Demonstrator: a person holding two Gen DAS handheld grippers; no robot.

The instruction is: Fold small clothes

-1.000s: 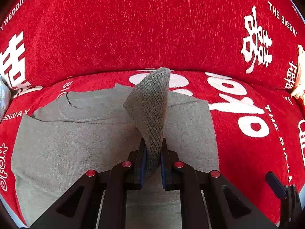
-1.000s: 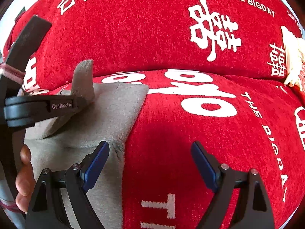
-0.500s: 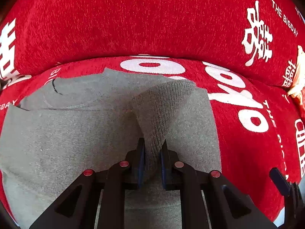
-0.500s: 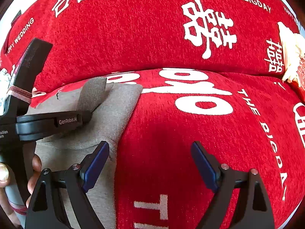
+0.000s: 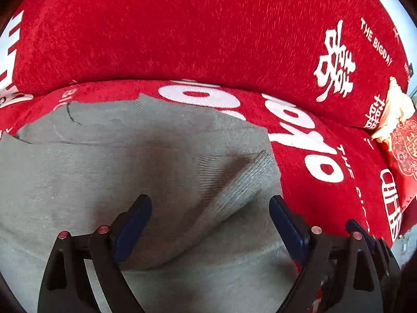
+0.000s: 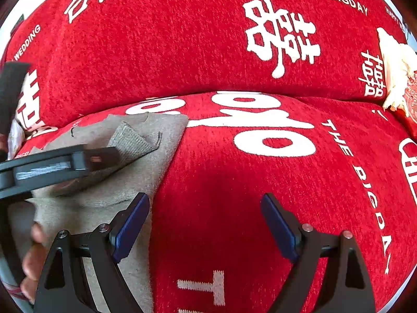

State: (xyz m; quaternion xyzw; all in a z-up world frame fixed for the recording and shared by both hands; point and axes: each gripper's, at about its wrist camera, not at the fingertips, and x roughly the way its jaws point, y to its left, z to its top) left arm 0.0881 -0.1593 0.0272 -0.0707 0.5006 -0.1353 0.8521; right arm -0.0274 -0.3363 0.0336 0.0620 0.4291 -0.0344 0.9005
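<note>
A small grey knit garment [image 5: 104, 161] lies flat on the red sofa seat. Its ribbed sleeve end [image 5: 234, 190] is folded over onto the body. My left gripper [image 5: 209, 203] hovers just above it, its jaws opening wide; the sleeve lies loose between them and neither pad presses it. From the right wrist view the left gripper [image 6: 52, 167] appears at the left, over the ribbed sleeve end [image 6: 133, 140]. My right gripper [image 6: 204, 200] is open and holds nothing, its left finger above the garment's right edge [image 6: 156, 182] and the rest over red fabric.
The red sofa cover [image 6: 234, 182] with white lettering covers the seat and the backrest behind. A cream and red cushion [image 5: 401, 140] sits at the far right. A person's hand [image 6: 34, 255] holds the left gripper's handle at the lower left.
The left jaws went from shut on the upright ribbed sleeve end to wide apart. The sleeve dropped flat onto the garment. The right gripper kept still.
</note>
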